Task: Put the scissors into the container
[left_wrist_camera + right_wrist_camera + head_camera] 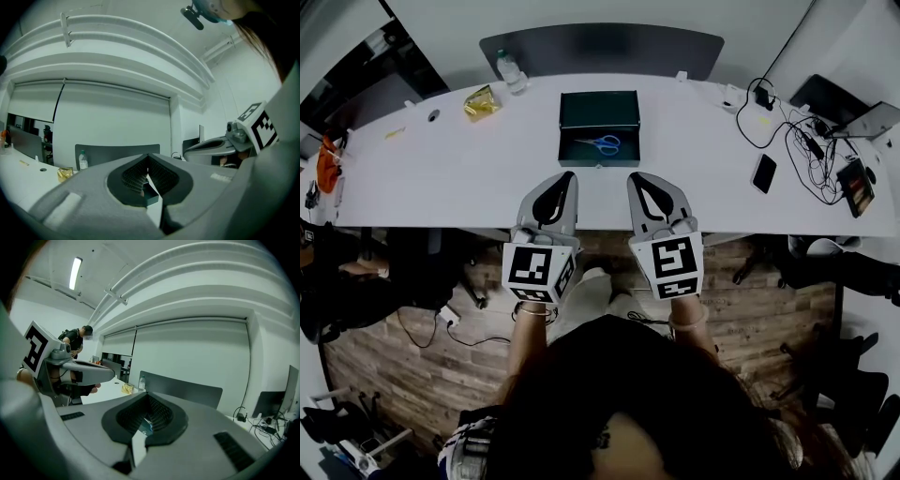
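Note:
In the head view a dark green container (598,111) stands on the white table (441,178), just beyond both grippers. Blue-handled scissors (602,144) lie inside it near its front wall. My left gripper (569,176) hovers at the table's near edge, short of the container's left front corner, jaws shut with nothing in them. My right gripper (634,177) is level with it on the right, also shut and holding nothing. Both gripper views look over closed jaws: left gripper (149,157), right gripper (148,395). A sliver of the container (151,193) shows through the left pads.
A water bottle (511,72) and a yellow packet (481,102) sit at the back left. A phone (763,172), tangled cables (802,145) and a laptop (861,119) crowd the right end. A dark chair (600,47) stands behind the table. A person (77,341) stands far left.

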`<action>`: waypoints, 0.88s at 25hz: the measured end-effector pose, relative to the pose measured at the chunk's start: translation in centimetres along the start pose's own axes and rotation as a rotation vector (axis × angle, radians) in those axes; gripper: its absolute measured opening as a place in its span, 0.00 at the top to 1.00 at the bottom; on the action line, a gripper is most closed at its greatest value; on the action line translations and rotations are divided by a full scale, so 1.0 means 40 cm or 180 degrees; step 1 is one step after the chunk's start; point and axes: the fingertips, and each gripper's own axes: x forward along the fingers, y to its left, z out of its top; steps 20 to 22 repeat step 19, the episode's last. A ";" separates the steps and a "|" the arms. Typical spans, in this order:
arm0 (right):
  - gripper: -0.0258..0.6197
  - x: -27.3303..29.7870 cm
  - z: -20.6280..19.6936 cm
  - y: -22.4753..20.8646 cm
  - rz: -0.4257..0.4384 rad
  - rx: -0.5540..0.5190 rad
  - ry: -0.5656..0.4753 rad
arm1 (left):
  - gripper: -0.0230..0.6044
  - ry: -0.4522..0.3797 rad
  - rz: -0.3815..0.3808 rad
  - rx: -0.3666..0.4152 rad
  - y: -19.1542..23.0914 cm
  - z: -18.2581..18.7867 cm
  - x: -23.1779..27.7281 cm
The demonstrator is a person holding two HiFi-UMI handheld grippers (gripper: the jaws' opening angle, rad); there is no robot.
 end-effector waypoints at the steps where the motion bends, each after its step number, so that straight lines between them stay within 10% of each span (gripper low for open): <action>1: 0.95 0.011 0.000 -0.004 -0.0007 0.0001 0.0009 | 0.94 0.0001 -0.0011 -0.0008 0.008 -0.001 0.011; 22: 0.95 0.121 0.016 -0.054 -0.0066 -0.0040 0.0023 | 0.94 -0.0041 -0.0087 -0.0059 0.077 0.005 0.123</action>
